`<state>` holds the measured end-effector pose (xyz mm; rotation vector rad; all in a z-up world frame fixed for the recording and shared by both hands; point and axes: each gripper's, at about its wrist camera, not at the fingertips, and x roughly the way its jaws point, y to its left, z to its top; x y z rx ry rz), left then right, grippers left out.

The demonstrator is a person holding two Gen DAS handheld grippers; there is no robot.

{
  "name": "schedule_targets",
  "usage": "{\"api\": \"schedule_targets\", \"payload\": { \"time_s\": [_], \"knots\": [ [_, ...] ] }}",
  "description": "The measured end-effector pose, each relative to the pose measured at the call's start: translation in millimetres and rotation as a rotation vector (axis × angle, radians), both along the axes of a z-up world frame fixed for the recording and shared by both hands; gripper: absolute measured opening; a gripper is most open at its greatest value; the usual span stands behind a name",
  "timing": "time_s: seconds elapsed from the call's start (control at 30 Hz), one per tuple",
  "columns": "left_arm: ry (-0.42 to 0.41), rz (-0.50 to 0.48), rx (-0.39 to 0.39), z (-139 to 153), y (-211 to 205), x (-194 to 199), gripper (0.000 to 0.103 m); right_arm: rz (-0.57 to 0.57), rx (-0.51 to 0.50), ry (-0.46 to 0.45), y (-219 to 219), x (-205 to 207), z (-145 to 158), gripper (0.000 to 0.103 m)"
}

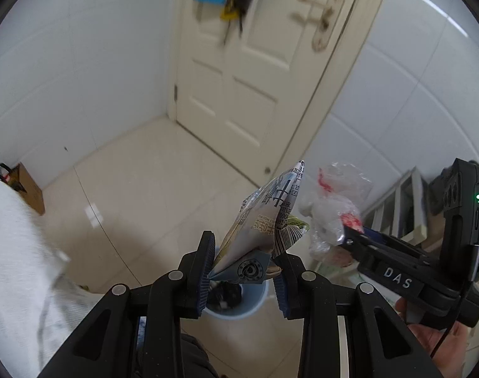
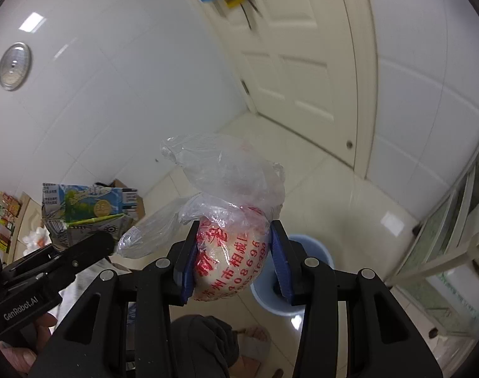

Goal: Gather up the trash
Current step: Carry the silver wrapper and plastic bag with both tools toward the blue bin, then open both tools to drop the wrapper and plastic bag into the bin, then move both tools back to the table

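Note:
My left gripper (image 1: 244, 272) is shut on a flattened drink carton (image 1: 260, 226) printed in blue, white and black; the same carton (image 2: 88, 209) shows at the left of the right wrist view. My right gripper (image 2: 236, 261) is shut on a crumpled clear plastic bag (image 2: 230, 208) with red lettering, and that bag (image 1: 331, 208) appears to the right of the carton in the left wrist view. A light blue bin (image 1: 236, 299) with a dark liner stands on the floor below both grippers; in the right wrist view the bin (image 2: 305, 252) lies just behind the right finger.
A cream panelled door (image 1: 242, 72) closes off the tiled corner ahead. A brown cardboard box (image 1: 25, 186) sits at the left wall. A white shelf frame (image 2: 453, 236) stands on the right. A person's dark trouser leg and slippered foot (image 2: 255, 343) are below the grippers.

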<state>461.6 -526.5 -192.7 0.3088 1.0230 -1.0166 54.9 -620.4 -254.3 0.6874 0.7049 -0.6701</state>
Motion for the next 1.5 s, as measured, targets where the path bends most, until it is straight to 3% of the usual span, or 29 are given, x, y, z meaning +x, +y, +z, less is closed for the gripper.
{"api": "schedule_targets", "payload": {
  "time_s": [0.1, 0.17, 0.23, 0.3, 0.37, 0.43, 0.53, 0.97, 1.5],
  "knots": [
    [0.019, -0.009, 0.028, -18.7, -27.6, 12.6, 0.033, -0.012, 0.049, 0.022, -14.1, -0.4, -23.1, 0.043],
    [0.029, -0.017, 0.055, -30.6, -47.9, 20.3, 0.043, -0.023, 0.084, 0.039, -24.0, 0.7, -38.8, 0.045],
    [0.013, -0.007, 0.088, -39.5, -61.8, 28.2, 0.085, -0.038, 0.107, 0.059, -28.4, 0.5, -50.7, 0.051],
    [-0.011, 0.036, 0.082, -41.8, -66.4, 37.6, 0.091, -0.058, 0.127, 0.066, -33.0, -2.1, -60.5, 0.059],
    [-0.019, 0.051, 0.091, -41.3, -66.6, 45.1, 0.092, -0.077, 0.139, 0.069, -35.8, -6.0, -66.4, 0.078],
    [-0.023, 0.067, 0.093, -40.4, -66.1, 52.1, 0.094, -0.091, 0.139, 0.076, -35.3, -8.5, -68.0, 0.084],
    [-0.051, 0.087, 0.094, -36.4, -61.1, 56.2, 0.096, -0.115, 0.130, 0.089, -32.7, -10.3, -67.5, 0.103],
    [-0.130, 0.134, 0.004, 3.6, -5.5, 38.9, 0.099, -0.087, 0.066, 0.069, 3.8, 4.6, -32.2, 0.103],
    [-0.227, 0.265, -0.160, 83.8, 169.0, -0.2, 0.101, 0.071, -0.101, -0.038, 88.4, 59.1, 65.1, 0.103]
  ]
}}
